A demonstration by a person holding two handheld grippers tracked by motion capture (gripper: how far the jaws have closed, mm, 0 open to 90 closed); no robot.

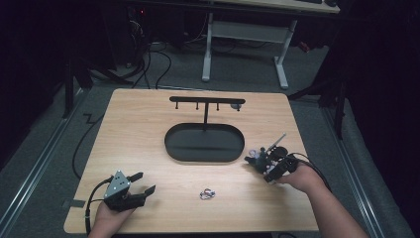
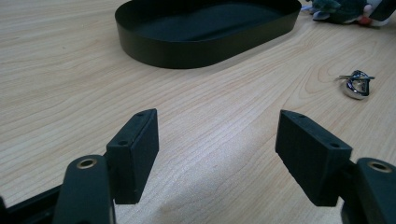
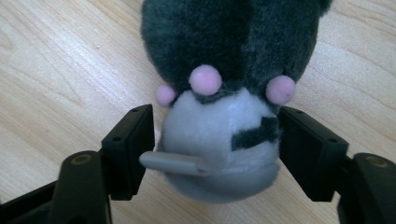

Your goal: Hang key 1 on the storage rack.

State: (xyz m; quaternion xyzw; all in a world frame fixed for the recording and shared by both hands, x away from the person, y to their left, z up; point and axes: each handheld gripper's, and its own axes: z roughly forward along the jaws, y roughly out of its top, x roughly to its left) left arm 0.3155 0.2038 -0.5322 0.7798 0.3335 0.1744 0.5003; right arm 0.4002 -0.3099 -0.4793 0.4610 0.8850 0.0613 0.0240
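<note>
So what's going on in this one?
A person works at a wooden table with a hand-held gripper in each hand. The right hand-held gripper has its jaws around a small grey plush toy lying on the table near the right end of the black oval tray; the toy fills the gap, though a firm grip is not clear. The left hand-held gripper sits open above bare wood near the front edge. A small metal ring lies between the two, untouched.
</note>
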